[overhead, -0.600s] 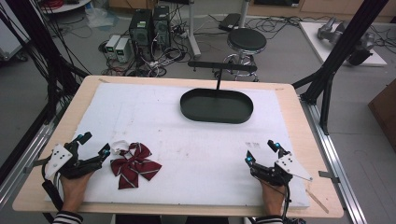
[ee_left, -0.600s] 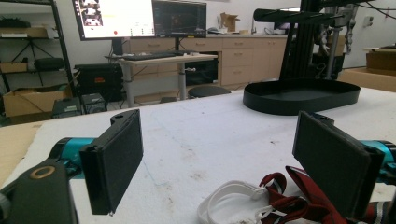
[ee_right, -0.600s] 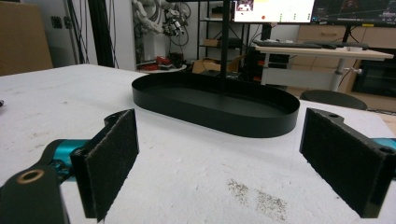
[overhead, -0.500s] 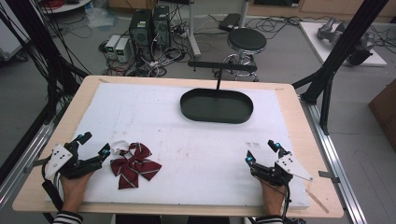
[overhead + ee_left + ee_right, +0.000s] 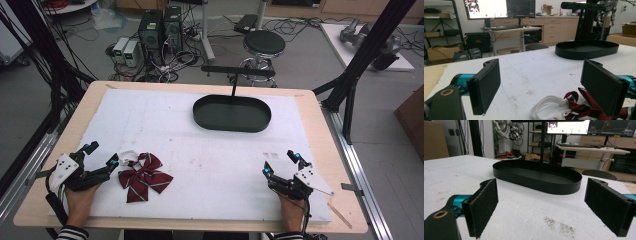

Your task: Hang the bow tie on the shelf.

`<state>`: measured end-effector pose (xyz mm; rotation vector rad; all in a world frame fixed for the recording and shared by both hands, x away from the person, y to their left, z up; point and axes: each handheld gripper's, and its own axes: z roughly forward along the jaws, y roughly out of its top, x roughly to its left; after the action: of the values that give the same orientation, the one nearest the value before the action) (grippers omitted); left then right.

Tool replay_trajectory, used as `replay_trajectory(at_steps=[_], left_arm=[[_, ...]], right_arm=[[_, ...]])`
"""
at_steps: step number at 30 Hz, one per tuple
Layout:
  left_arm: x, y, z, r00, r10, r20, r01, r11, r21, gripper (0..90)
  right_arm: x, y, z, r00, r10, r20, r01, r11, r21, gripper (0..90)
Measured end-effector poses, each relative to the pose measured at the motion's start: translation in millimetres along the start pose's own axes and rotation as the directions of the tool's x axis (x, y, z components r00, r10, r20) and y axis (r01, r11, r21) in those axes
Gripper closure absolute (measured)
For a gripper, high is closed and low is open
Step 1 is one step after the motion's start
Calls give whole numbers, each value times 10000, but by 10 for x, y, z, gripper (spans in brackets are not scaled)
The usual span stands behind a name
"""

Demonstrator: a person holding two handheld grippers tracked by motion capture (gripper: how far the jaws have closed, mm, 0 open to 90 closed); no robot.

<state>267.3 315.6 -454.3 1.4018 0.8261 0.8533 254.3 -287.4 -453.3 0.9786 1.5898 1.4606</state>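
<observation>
A dark red striped bow tie (image 5: pixel 144 177) with a white elastic band (image 5: pixel 129 158) lies on the white mat at the front left. My left gripper (image 5: pixel 100 155) is open just to its left, low over the mat. In the left gripper view the bow tie (image 5: pixel 584 108) and its white band (image 5: pixel 549 106) lie between and just beyond the jaws. My right gripper (image 5: pixel 281 162) is open at the front right with nothing between its pads (image 5: pixel 607 206). A black oval tray (image 5: pixel 232 114) with an upright T-shaped stand sits at the back centre, empty.
The white mat (image 5: pixel 200 150) covers most of the wooden table (image 5: pixel 320 107). Dark smudges (image 5: pixel 559 226) mark the mat ahead of the right gripper. A round stool (image 5: pixel 264 44) and computer boxes (image 5: pixel 160 27) stand on the floor beyond the far edge.
</observation>
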Motion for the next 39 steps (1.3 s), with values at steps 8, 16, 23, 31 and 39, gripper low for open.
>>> replay_trajectory(at_steps=[8,16,23,31,39], left_arm=[[22,32,8,10000,7,68,-10,9990,436,168],[84,142,21,9995,319,-58,-313,9955,891,169],[105,295,85,9960,891,109,-897,9830,1605,176],[125,393,241,9931,1126,337,-1175,9429,3117,181],[151,473,401,9860,1390,921,-1657,8771,4507,206]], right_arm=[[19,4,8,10000,-77,1,77,9999,146,109],[18,7,15,9998,-198,35,197,9997,168,109],[14,8,21,9998,-185,18,185,9996,209,108],[16,7,19,9999,-146,8,146,9997,211,109],[18,7,17,9999,-112,5,112,9997,210,108]])
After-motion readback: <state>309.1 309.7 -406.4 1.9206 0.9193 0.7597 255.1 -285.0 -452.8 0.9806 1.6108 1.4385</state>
